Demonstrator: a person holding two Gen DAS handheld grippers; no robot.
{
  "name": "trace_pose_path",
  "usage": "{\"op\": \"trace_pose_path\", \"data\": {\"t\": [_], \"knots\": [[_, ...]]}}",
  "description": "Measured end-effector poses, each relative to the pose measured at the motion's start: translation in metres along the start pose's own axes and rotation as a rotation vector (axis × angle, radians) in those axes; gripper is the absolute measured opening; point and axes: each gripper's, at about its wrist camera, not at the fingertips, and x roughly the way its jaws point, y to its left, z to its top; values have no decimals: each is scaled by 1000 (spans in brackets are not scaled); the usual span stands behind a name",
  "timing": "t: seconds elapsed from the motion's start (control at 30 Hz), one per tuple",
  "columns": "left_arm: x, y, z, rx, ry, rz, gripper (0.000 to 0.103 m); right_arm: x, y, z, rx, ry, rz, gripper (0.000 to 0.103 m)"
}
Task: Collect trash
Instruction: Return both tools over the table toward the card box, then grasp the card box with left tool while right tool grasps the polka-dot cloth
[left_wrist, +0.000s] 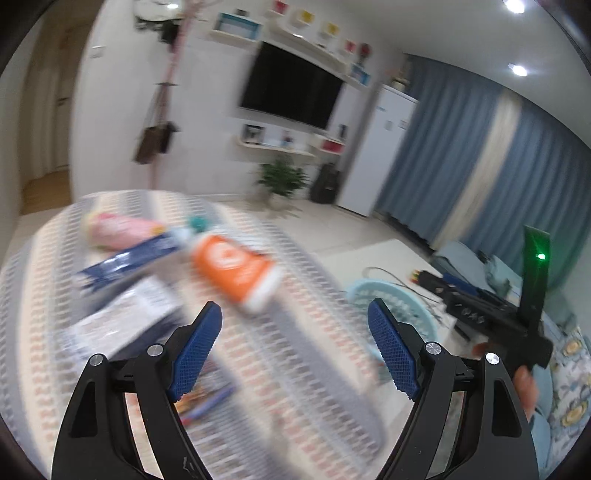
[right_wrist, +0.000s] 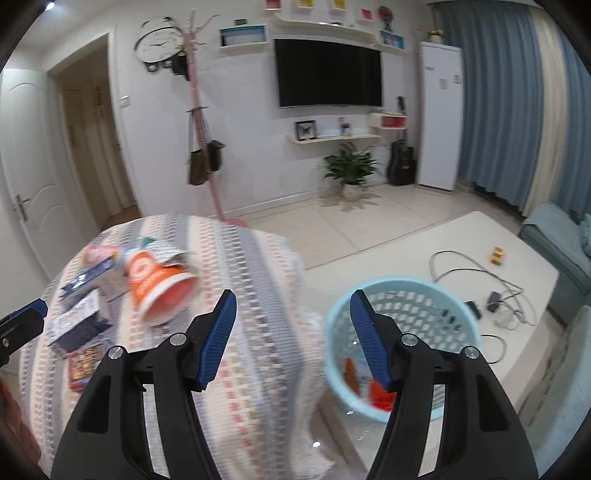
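Note:
An orange paper cup (left_wrist: 236, 271) lies on its side on the cloth-covered round table (left_wrist: 288, 369), also in the right wrist view (right_wrist: 159, 286). Behind it lie a pink packet (left_wrist: 118, 229), a dark blue wrapper (left_wrist: 129, 264) and flat printed packets (left_wrist: 122, 325). My left gripper (left_wrist: 295, 350) is open and empty, just short of the cup. My right gripper (right_wrist: 291, 339) is open and empty, between the table and a light blue basket (right_wrist: 406, 295) that holds orange and red scraps. The left gripper's fingertips (right_wrist: 26, 314) show at the left edge.
A white low table (right_wrist: 461, 251) beside the basket carries cables, a charger and a small coloured cube (right_wrist: 496, 255). A blue sofa (right_wrist: 554, 236) stands at the right. A potted plant (right_wrist: 351, 170), guitar, coat stand and TV wall are far behind. The left view is motion-blurred.

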Motion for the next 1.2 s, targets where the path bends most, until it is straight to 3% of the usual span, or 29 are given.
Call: {"op": "trace_pose_path", "data": {"t": [0.17,0.37,0.77,0.87,1.1,1.2], "knots": [[-17,59,-14,-78,40,80,81,12,35,-7,-31,26,76,60],[7,93,-30,-81,136,126,81,33,72,-9,-74,58,186,60],[63,66,-41,127,259,165,81,96,116,41,-136,110,326,60],[73,65,-47,147,309,152,81,121,125,50,-152,151,332,61],[80,67,-46,117,343,93,83,179,139,57,-149,283,393,61],[83,62,-47,138,353,100,83,201,140,57,-128,333,415,60]]}}
